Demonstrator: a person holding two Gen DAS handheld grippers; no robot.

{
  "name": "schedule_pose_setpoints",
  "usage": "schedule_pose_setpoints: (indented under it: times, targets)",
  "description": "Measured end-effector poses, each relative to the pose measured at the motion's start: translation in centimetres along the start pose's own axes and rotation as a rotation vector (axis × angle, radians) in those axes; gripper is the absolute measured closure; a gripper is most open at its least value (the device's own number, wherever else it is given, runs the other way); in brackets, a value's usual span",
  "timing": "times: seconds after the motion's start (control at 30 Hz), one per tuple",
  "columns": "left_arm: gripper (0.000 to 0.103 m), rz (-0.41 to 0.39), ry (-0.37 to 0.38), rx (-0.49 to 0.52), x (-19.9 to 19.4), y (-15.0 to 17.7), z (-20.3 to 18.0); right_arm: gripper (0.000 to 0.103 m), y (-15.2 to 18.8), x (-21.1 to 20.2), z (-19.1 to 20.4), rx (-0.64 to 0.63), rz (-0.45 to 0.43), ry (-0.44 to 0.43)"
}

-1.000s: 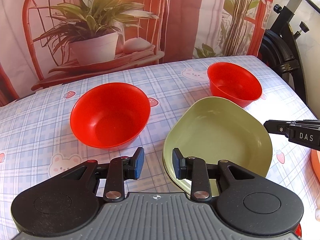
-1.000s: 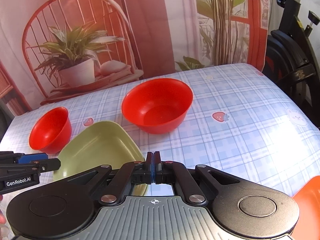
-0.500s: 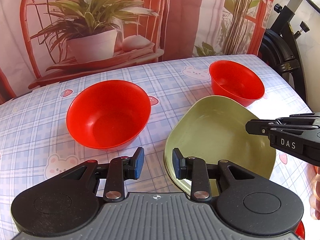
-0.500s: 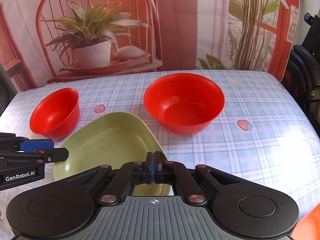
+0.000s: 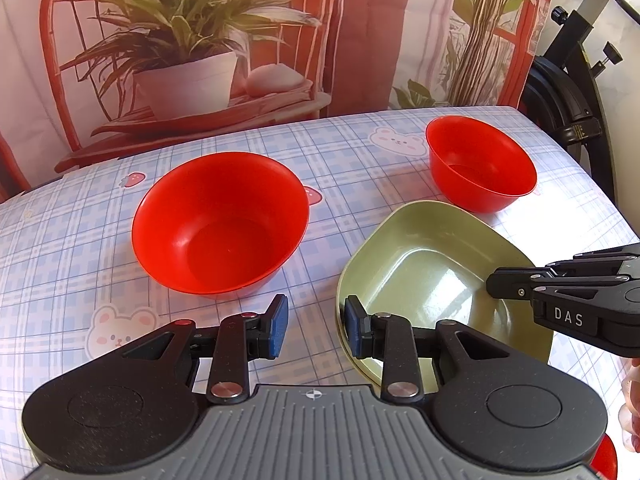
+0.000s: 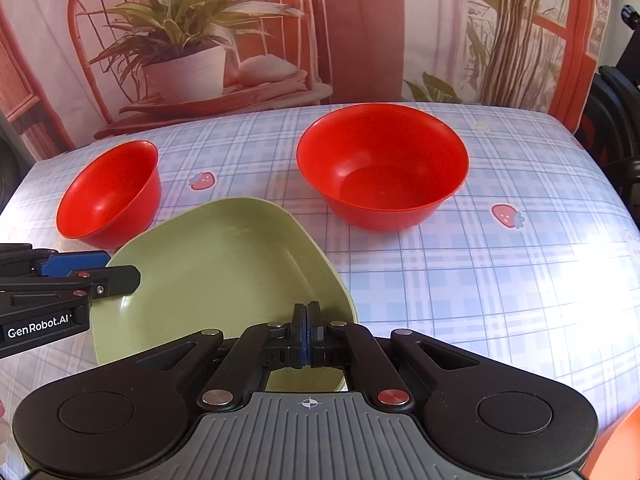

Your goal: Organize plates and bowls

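Note:
A green rounded-square plate (image 5: 432,276) lies on the checked tablecloth, also in the right wrist view (image 6: 216,264). A large red bowl (image 5: 220,224) (image 6: 382,168) and a small red bowl (image 5: 480,164) (image 6: 108,196) stand beyond it. My left gripper (image 5: 314,326) is open and empty, its right finger at the plate's near-left rim. My right gripper (image 6: 307,332) is shut with nothing visible between its pads, above the plate's near edge; it also shows over the plate in the left wrist view (image 5: 560,292).
The tablecloth (image 6: 480,272) covers the table. A printed backdrop (image 5: 280,40) hangs behind its far edge. A black exercise bike (image 5: 572,80) stands at one side of the table. An orange object (image 6: 616,452) shows at the lower right corner.
My right gripper has moved in over the green plate, still shut. My left gripper has barely moved and stays open.

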State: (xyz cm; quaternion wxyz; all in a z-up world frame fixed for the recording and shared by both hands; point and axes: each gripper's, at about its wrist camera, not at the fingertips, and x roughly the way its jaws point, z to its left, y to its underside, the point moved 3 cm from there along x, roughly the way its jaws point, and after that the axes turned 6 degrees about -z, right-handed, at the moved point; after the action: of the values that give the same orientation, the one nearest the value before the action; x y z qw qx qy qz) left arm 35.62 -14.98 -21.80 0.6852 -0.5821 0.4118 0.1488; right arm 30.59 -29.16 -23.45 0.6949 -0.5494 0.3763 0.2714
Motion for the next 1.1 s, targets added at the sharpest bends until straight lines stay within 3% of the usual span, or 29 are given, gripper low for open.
schedule_pose_setpoints:
  times: [0.23,0.37,0.57,0.87,1.1]
  targets:
    - [0.069,-0.013,0.002,-0.004,-0.3,-0.1,0.0,0.102,-0.3,-3.0,-1.1,0.026,-0.092,-0.003]
    - [0.069,-0.075,0.043,0.005,-2.3,-1.1,-0.8,0.1,-0.2,-5.7,-1.5,-0.007,-0.166,0.023]
    - [0.069,-0.173,0.036,0.072,-5.9,-2.1,-3.3,0.099,1.0,-10.7,-3.8,0.003,-0.265,0.123]
    - [0.069,-0.25,0.054,0.101,-9.0,-2.3,-6.4,0.098,4.1,-16.9,-7.3,0.038,-0.32,0.26]
    - [0.069,-0.272,0.065,0.137,-10.2,-2.1,-9.1,0.098,6.1,-19.9,-9.3,0.061,-0.331,0.317]
